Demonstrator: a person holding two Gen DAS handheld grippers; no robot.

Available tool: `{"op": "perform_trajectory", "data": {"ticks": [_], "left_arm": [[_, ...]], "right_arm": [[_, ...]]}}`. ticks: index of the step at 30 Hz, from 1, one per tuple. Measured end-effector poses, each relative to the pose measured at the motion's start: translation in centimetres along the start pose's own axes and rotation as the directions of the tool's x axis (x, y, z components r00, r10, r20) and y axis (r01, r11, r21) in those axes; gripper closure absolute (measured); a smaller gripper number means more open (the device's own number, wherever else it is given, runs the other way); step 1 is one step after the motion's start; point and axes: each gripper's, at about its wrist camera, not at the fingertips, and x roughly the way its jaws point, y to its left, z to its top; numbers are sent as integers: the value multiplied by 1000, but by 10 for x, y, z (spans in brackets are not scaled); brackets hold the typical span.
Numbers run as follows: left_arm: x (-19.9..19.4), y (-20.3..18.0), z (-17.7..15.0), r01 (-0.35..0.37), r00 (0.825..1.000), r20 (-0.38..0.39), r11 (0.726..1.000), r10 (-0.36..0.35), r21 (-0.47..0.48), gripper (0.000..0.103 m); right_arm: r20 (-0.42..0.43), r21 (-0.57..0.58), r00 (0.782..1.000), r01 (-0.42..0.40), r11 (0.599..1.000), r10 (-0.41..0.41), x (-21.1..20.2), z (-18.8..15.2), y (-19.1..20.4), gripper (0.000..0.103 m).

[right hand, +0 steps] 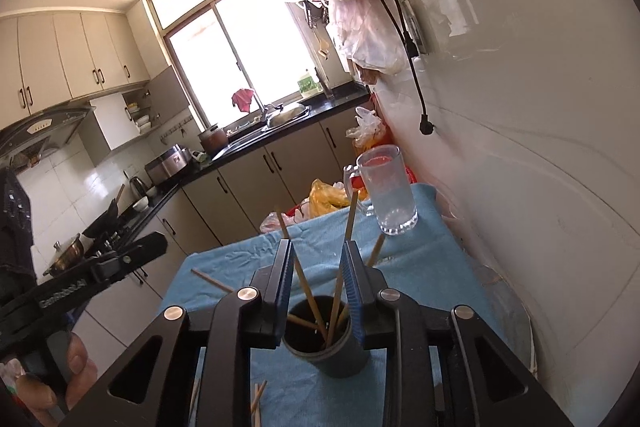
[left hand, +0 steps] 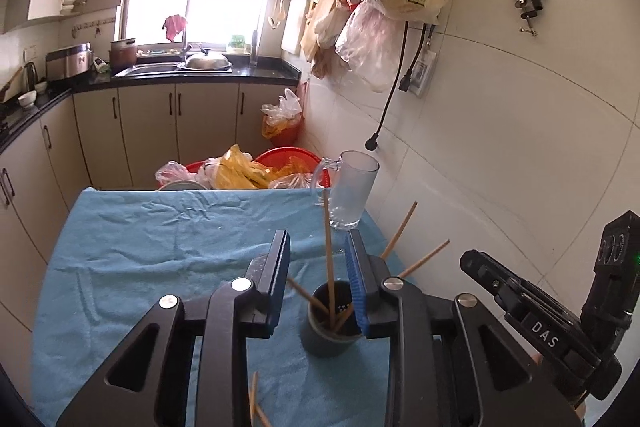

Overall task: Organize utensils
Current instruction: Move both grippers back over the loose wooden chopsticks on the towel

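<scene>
**Bamboo chopsticks partly sorted: tip-over risk at the holder**

Bamboo chopsticks (left hand: 329, 259) stand in the dark cylindrical holder (left hand: 326, 341) on the blue cloth (left hand: 140, 247) covering the table (right hand: 486, 291). We count several sticks already inside, leaning outward at different angles. Loose chopsticks (right hand: 211, 281) lie on the cloth to the left of the holder, and more (right hand: 256, 401) lie at the near edge.

Both grippers hover above the holder. The left gripper (left hand: 318, 281) has its jaws apart with nothing clamped. The right gripper (right hand: 316, 283) likewise has its jaws apart and empty (an upright stick appears between them, but we see no contact).

Risks, in our judgement:
- The holder is light-looking and top-heavy with leaning sticks; a jaw brushing a stick could tip it.
- The glass mug (right hand: 386, 189) stands near the far right corner, close to the wall; a sweeping move could knock it.
- The cloth is wrinkled, so flat sticks may slip from the jaws.

Open room lies on the left half of the cloth. The right edge and the near edge leave little margin.
</scene>
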Motion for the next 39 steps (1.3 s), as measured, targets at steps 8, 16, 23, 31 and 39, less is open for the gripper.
{"op": "perform_trajectory", "data": {"ticks": [8,16,23,31,39], "left_arm": [[-22,18,-36,-52,999,3,998,52,-22,65],[-34,45,-66,-95,995,-23,994,93,-62,53],[-44,71,-91,-136,990,-46,986,132,-95,51],[-63,122,-142,-247,967,-100,957,234,-150,50],[-82,204,-211,-364,925,-213,891,314,-271,50]], "right_arm": [[-26,-22,999,28,999,-28,-5,-24,10,50],[-45,-59,998,42,997,-45,-9,-46,23,33],[-92,-82,995,32,996,-39,-1,-64,31,30],[-196,-97,980,16,995,-35,16,-103,37,29],[-358,-65,934,-34,997,9,42,-143,33,47]]}}
